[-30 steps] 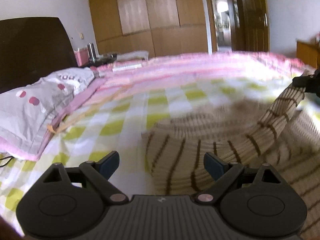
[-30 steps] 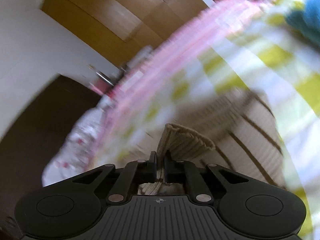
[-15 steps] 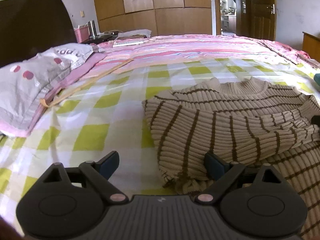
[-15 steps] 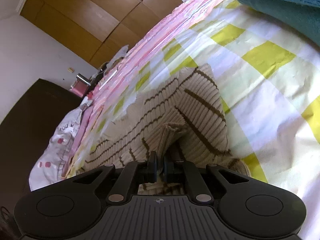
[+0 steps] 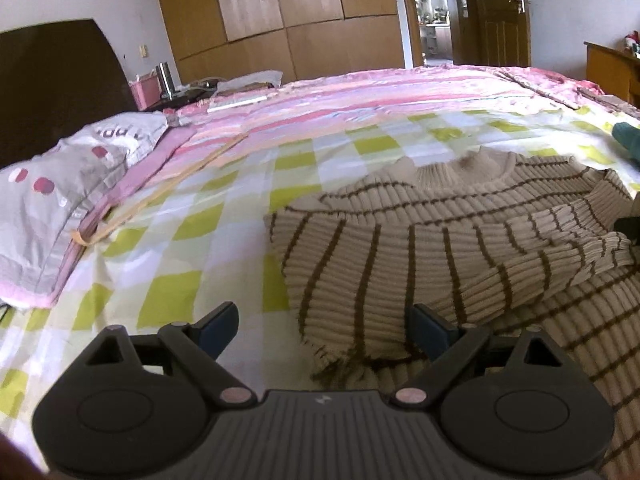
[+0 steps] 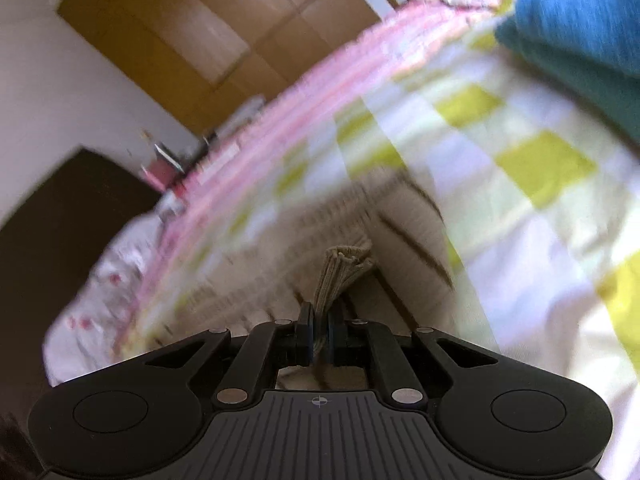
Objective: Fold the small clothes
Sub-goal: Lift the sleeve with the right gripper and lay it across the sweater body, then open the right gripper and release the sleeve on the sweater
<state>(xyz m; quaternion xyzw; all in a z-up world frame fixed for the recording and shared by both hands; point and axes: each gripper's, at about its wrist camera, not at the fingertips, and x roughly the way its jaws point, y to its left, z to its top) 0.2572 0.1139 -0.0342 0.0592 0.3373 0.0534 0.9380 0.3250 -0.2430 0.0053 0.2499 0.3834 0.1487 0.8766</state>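
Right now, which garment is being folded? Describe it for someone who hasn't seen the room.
On the bed's green-and-white checked sheet lies a beige ribbed sweater. Thin dark brown stripes and a ribbed collar distinguish it from the plain teal-blue knit nearby.

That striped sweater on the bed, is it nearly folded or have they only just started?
Only partly. One sleeve already lies folded across the striped sweater, which rests on the checked bedspread. In hand: the right gripper is clamped on a ribbed cuff, while the left gripper is open over the sweater's near edge. The body still looks unfolded, so the main folds remain.
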